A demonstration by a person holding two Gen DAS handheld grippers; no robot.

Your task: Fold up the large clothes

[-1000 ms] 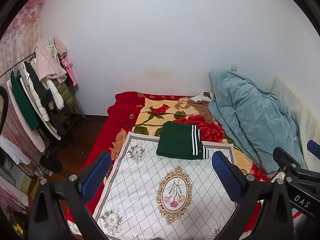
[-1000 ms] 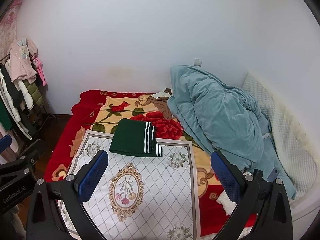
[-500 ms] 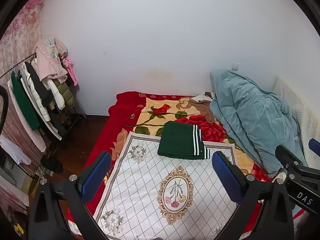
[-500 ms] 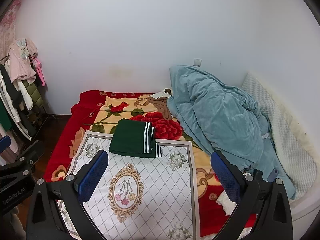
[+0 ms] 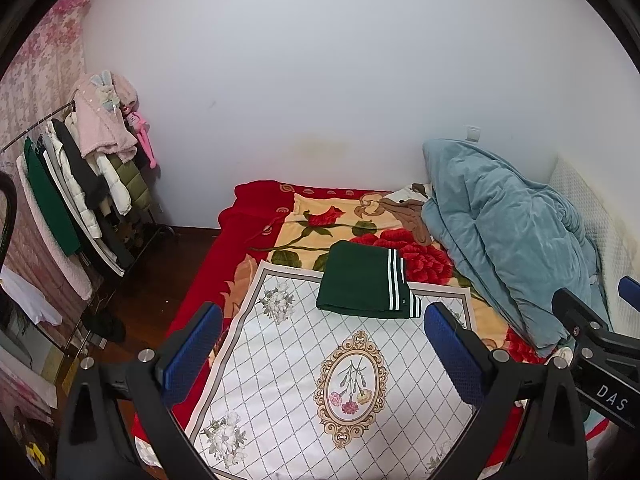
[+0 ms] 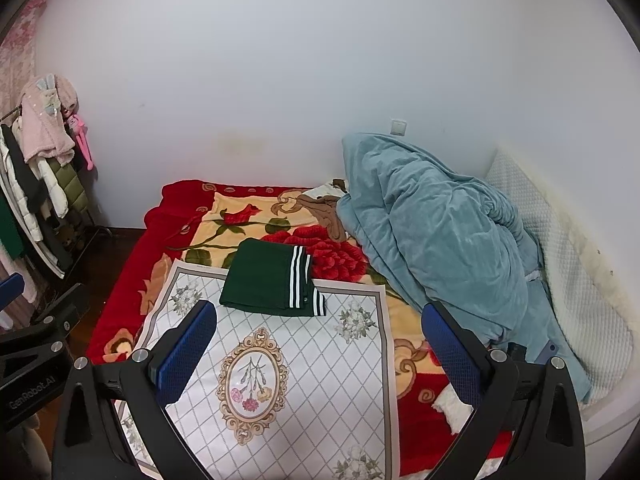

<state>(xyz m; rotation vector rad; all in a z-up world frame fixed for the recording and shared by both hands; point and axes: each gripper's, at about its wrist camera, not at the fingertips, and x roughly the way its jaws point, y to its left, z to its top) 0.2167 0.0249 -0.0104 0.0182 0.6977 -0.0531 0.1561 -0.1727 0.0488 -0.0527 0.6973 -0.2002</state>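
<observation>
Against the frames of one second and half a second ago, almost no change is recorded: in the left wrist view the scene is seen shifted very slightly rightward and downward, and the folded garment is found in the same place and shape on the bed.

The red floral blanket (image 5: 256,216) is noted covering the bed, with a crumpled teal duvet (image 5: 508,236) heaped along its 3 o'clock side against a white quilted headboard (image 6: 560,264). A white lattice-patterned cloth (image 5: 304,364) with flower motifs is spread flat over the near half of the blanket. A clothes rack (image 5: 72,184) hung with coats is observed at 9 o'clock, beside the pink patterned wall.

The folded dark green garment (image 5: 360,280) is located at the far edge of the lattice cloth, partly on it and partly on the blanket, just beyond the fingertips in both views. It is folded to a flat rectangle. In the left wrist view its long axis is judged to run roughly from 9 to 3 o'clock, tilted a little clockwise; the white-striped edge (image 6: 298,280) is turned toward 3 o'clock.

The left gripper (image 5: 320,344) is held above the lattice cloth with its jaws spread wide and nothing between them. The right gripper (image 6: 316,344) is likewise spread wide and empty. Neither is touching the garment.
</observation>
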